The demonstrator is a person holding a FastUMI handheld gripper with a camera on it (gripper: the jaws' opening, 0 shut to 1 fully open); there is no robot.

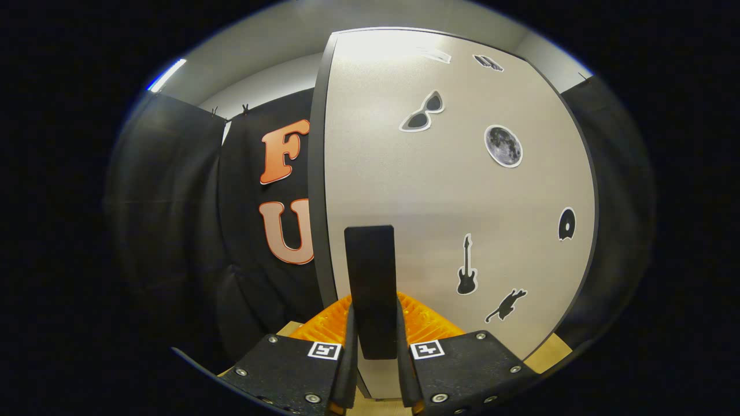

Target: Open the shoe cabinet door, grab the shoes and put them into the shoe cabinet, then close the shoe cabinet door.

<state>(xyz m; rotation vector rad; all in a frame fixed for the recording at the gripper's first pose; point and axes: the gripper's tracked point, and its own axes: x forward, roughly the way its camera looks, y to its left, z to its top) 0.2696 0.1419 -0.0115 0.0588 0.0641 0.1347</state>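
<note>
Your claw [374, 346] is clamped on the flat black upright handle [370, 277] of the shoe cabinet door: both fingers [350, 346] press on its lower end from either side, and the handle's upper part stands clear above them. That side-on grip suits the handle, since its long axis runs up and down and its narrow faces are the ones your fingers can squeeze.

The handle is fixed near the dark-trimmed edge of the pale grey, matt cabinet door [451, 190], on the side next to the black cloth wall [254, 231]. With the handle at that edge, a pull there would give you the most leverage, assuming the hinges sit along the far side, which I judge rather than see. The door itself is a tall panel, long axis vertical, and its broad face points towards you. It carries small black stickers: sunglasses [422, 111], a moon [503, 146], a guitar [466, 266] and a cat [506, 305], among others.

Whether the door is fully closed or just ajar cannot be told from here. A strip of light wooden worktop or floor [546, 355] shows at the door's foot. By my reading, you are at the door-handling step of the task.
</note>
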